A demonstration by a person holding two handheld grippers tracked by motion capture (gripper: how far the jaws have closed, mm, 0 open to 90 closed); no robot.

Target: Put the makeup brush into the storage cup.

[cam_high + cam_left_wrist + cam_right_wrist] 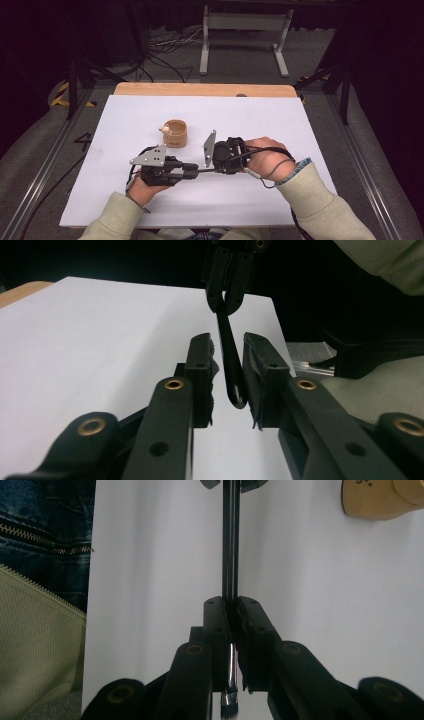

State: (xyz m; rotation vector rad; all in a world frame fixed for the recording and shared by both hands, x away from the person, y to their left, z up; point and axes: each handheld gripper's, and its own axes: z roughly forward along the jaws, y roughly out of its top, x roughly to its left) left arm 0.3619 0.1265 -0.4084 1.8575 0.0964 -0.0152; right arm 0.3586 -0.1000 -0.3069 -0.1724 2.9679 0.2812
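Observation:
A thin black brush (205, 170) with a silver ferrule (230, 680) hangs level over the white table top (260, 120). My right gripper (214, 169) comes in from the right and is shut on the brush near the ferrule; in the right gripper view its jaws (231, 602) clamp the black handle (230, 540). My left gripper (192, 169) faces it from the left. In the left gripper view the handle's rounded end (230, 365) sits between the jaws (227, 340), with a small gap on each side, so the pads are not pressing on it.
A short round wooden cup (175, 133) stands just behind the grippers, with a small pale thing at its rim; its edge shows in the right gripper view (375, 502). A bare wooden strip (200, 89) borders the table's far edge. Sleeves come in from the near edge.

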